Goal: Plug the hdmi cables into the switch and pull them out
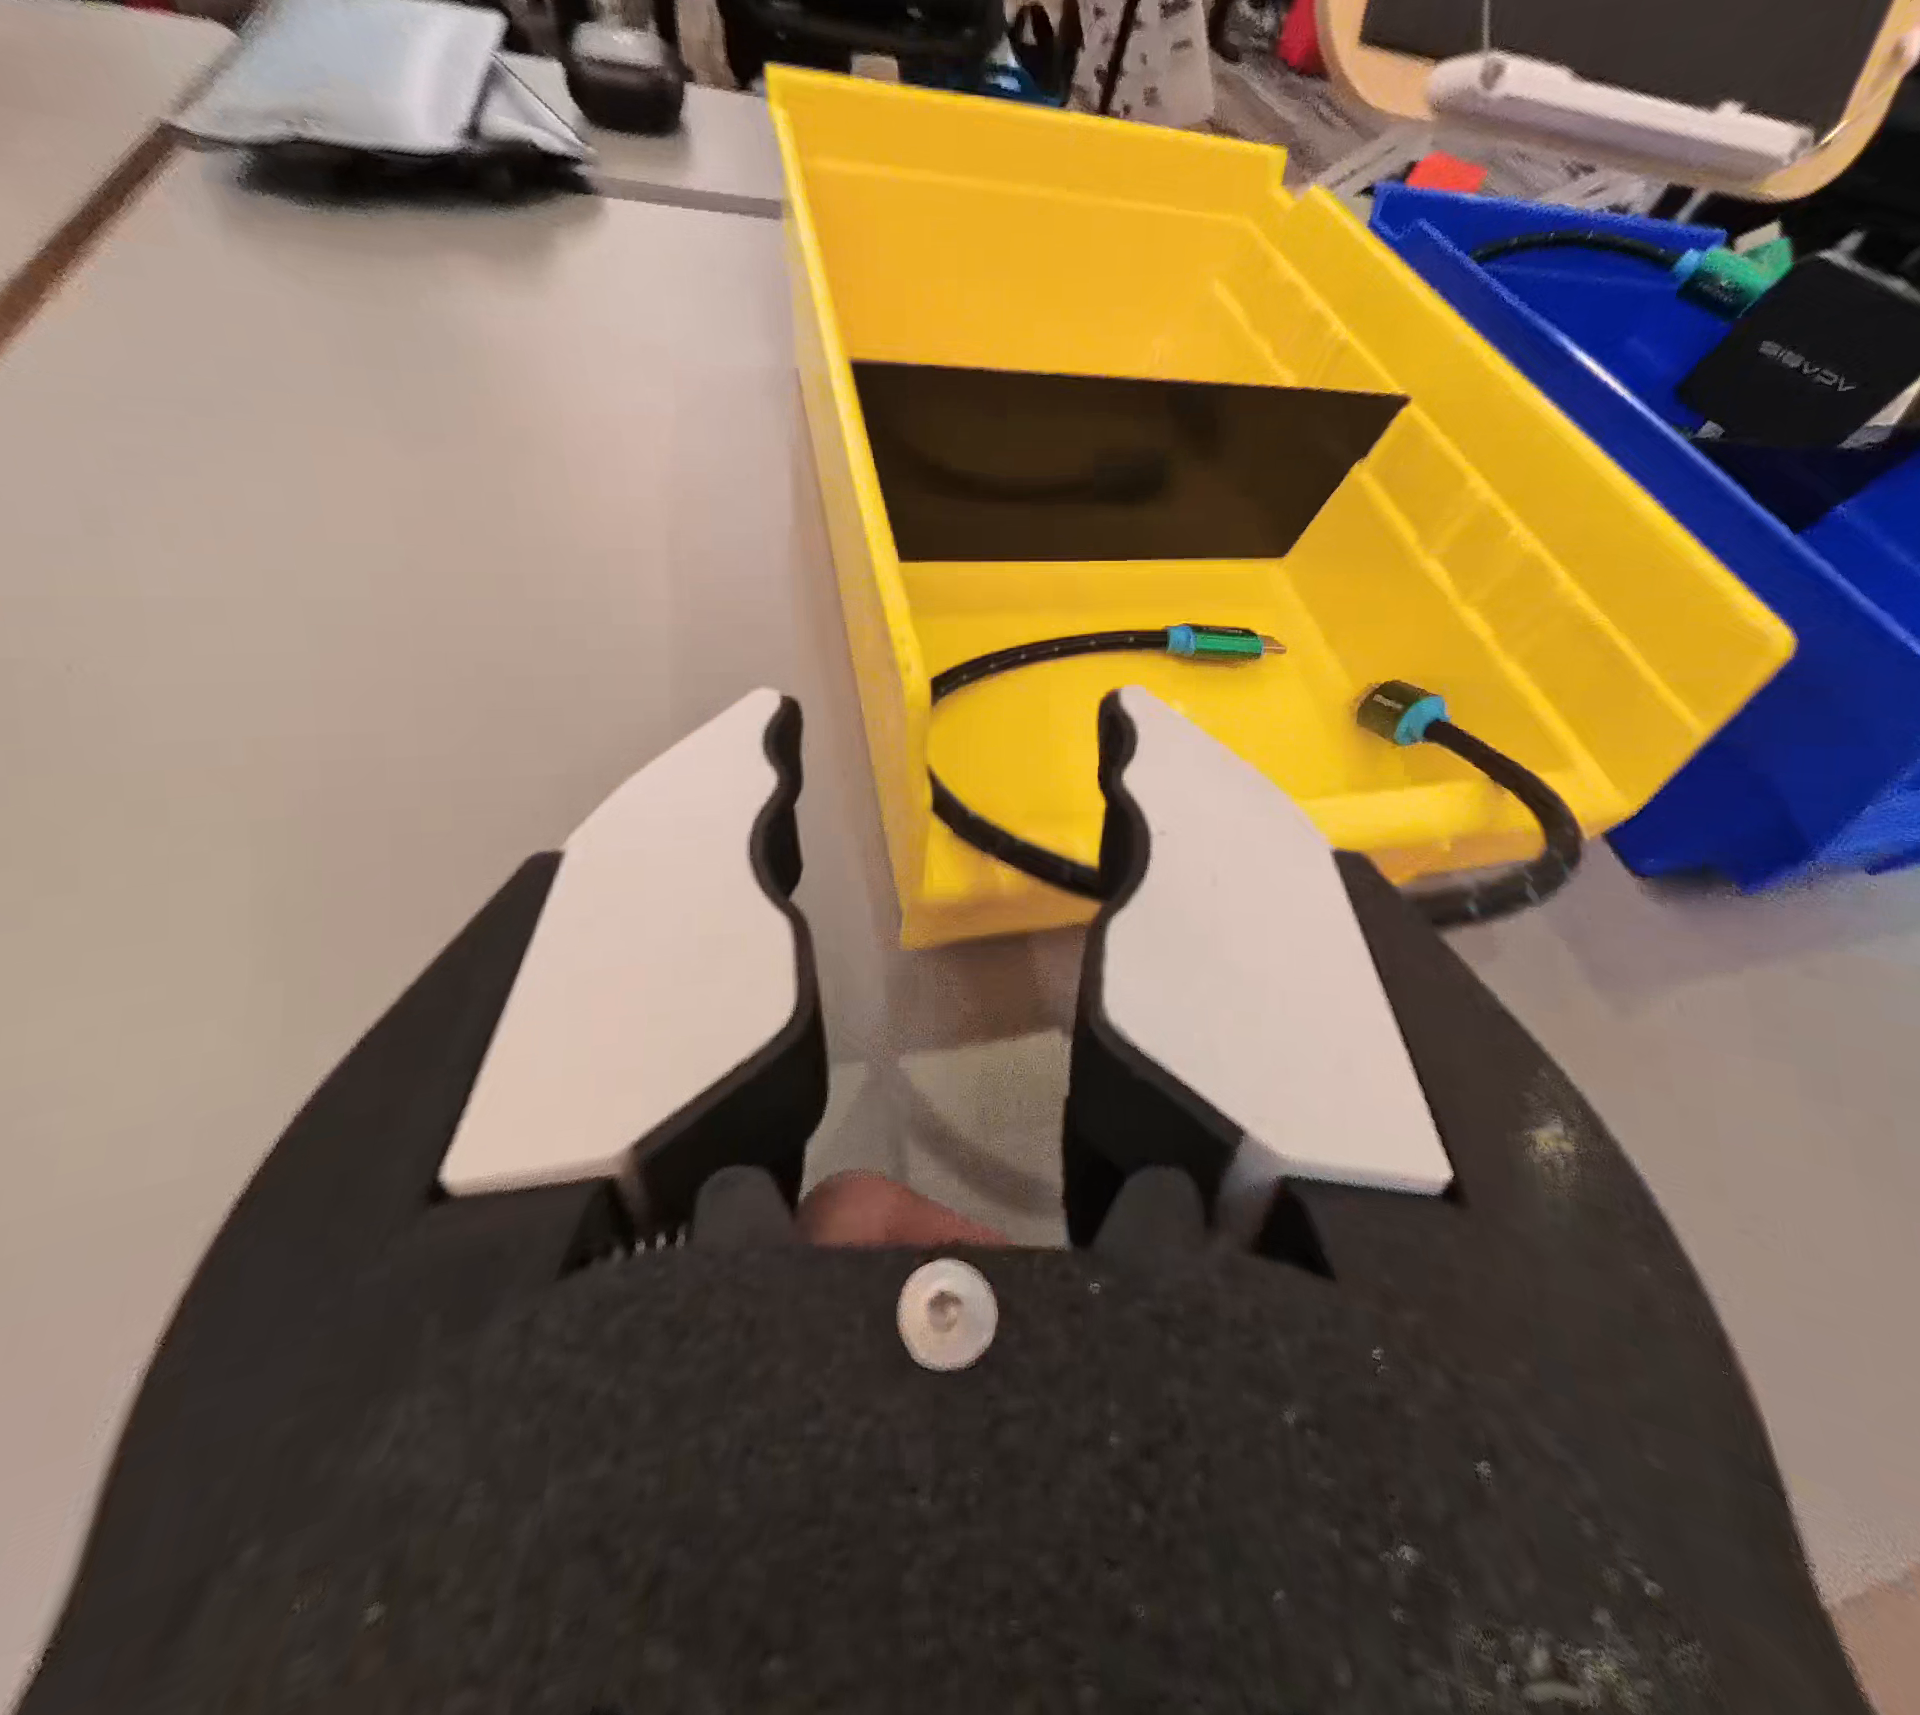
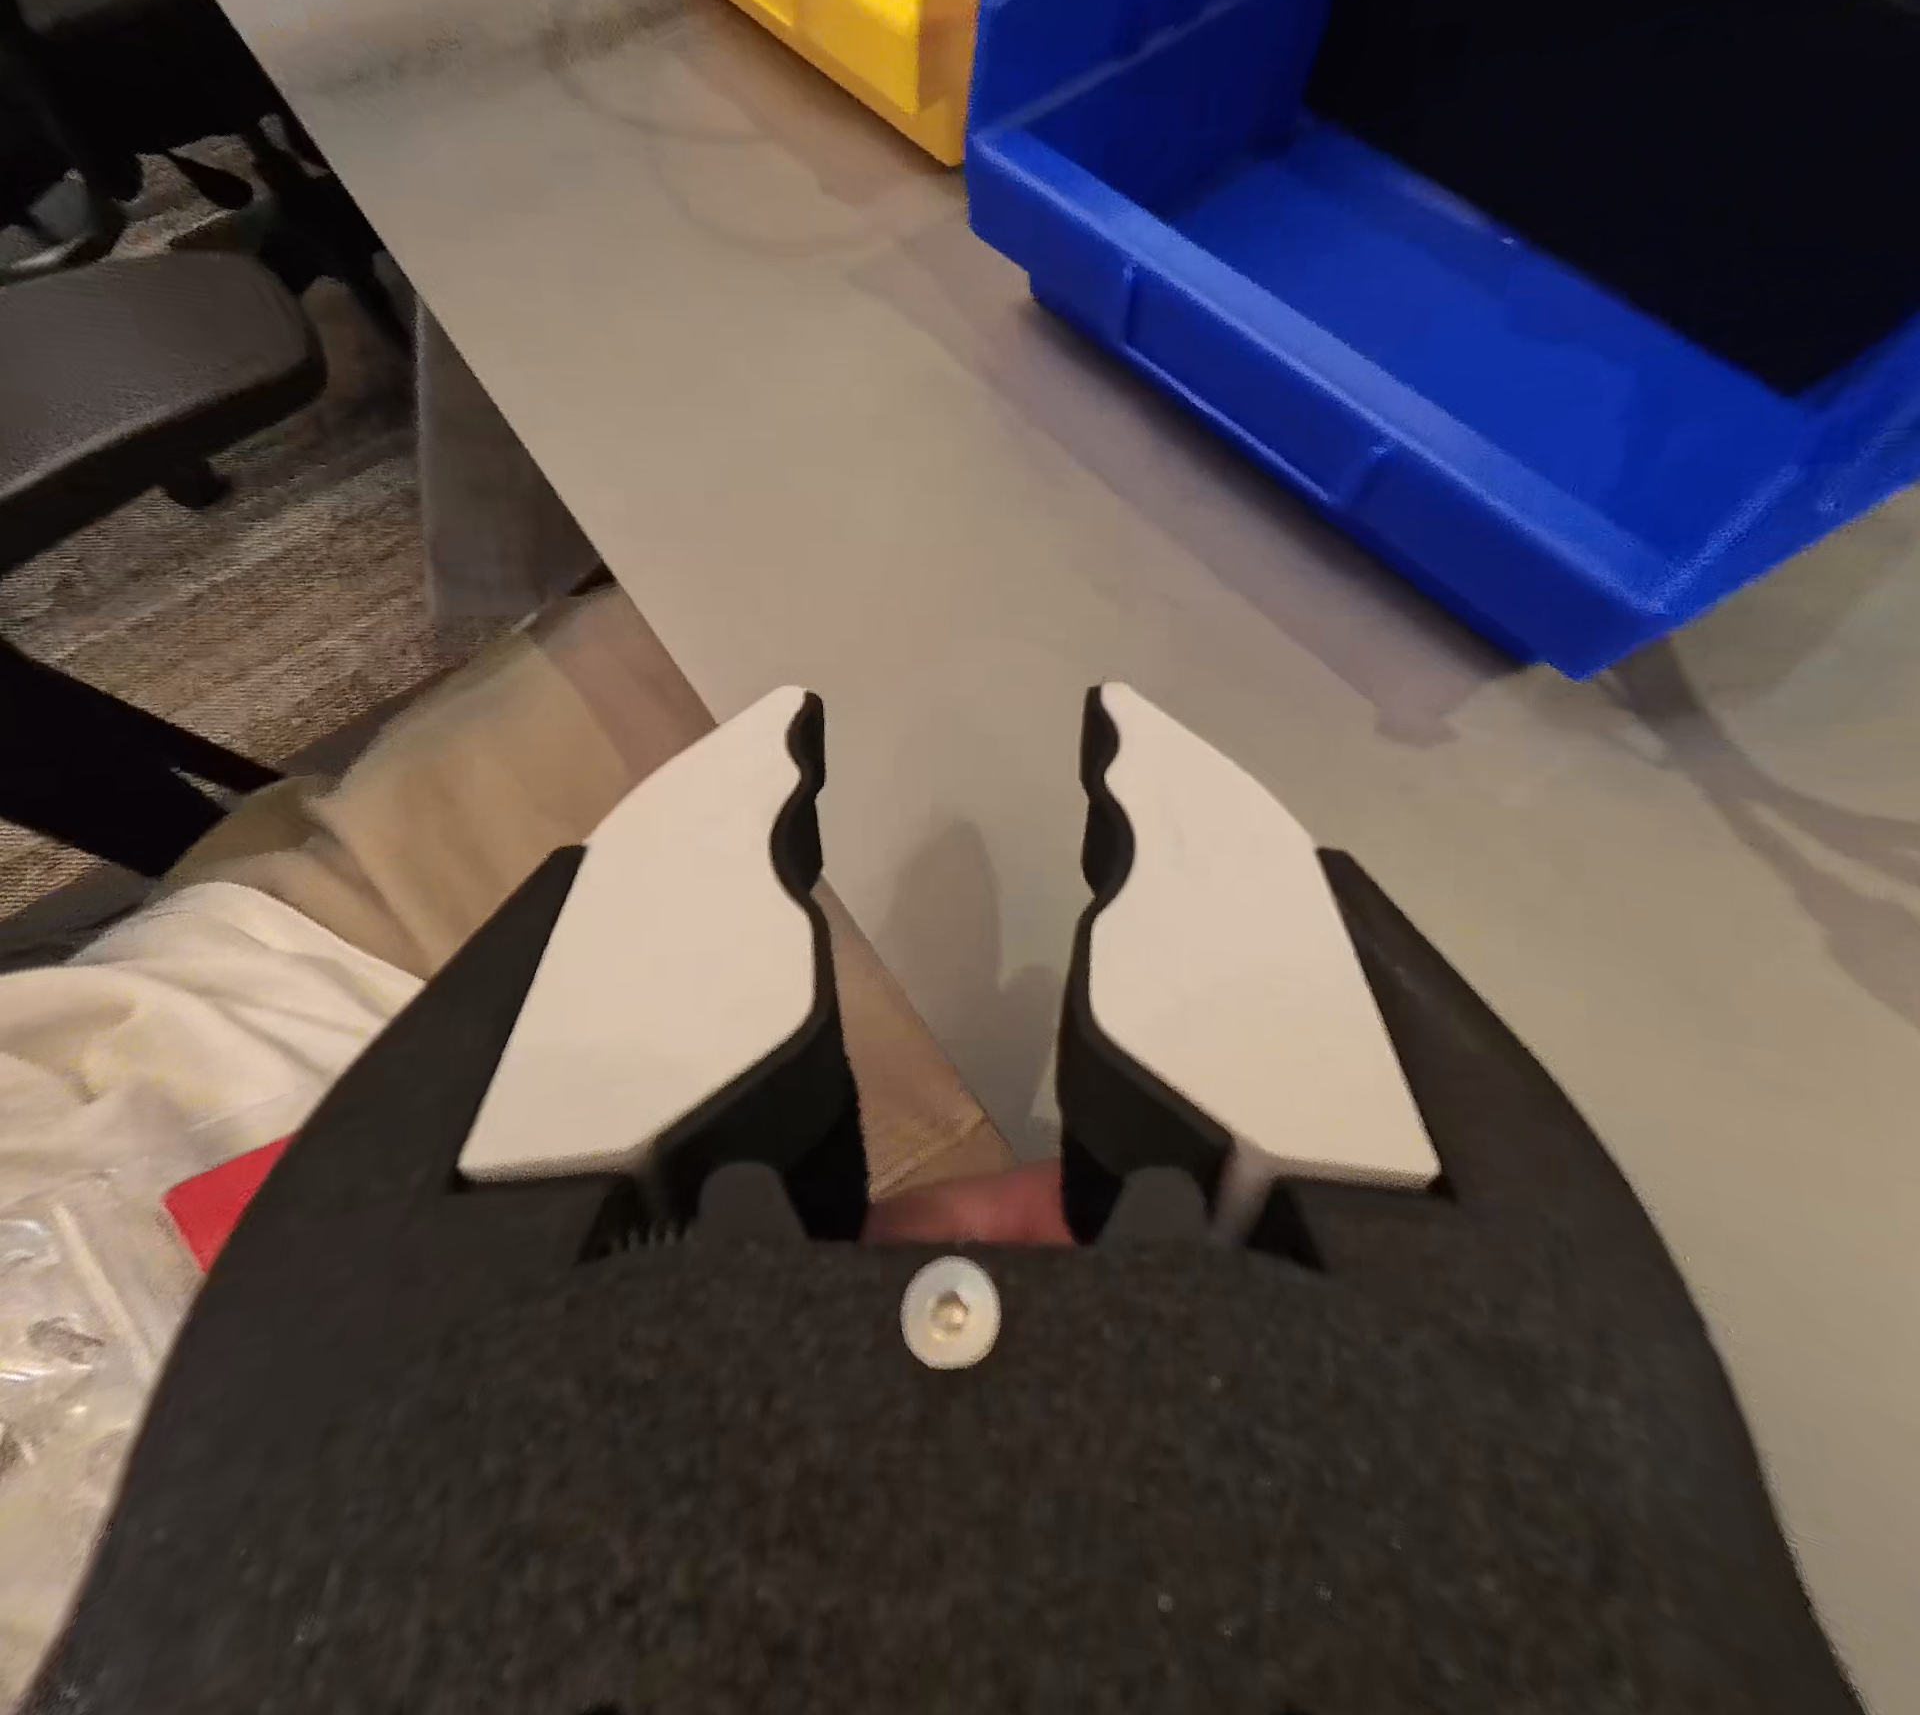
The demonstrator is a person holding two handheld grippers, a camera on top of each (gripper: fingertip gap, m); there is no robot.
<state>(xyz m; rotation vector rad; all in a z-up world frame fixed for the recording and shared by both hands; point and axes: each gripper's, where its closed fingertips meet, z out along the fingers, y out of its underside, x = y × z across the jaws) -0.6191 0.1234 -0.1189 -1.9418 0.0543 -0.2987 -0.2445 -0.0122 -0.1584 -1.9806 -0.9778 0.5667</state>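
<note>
- Left wrist view: left gripper [image 1: 948, 709] hangs empty, fingers apart, above the yellow bin's [image 1: 1039, 263] near corner.
- In the bin's front compartment lies an HDMI cable [image 1: 1039, 659], looping over the rim.
- Farther right, the switch [image 1: 1803, 361] sits in the blue bin [image 1: 1714, 730].
- Right gripper [image 2: 952, 709] spread, empty, above the table [image 2: 779, 418].

Yellow bin [image 1: 1403, 460], blue bin [image 2: 1351, 439], black cable [image 1: 997, 668] with green-teal plugs [image 1: 1210, 642].
</note>
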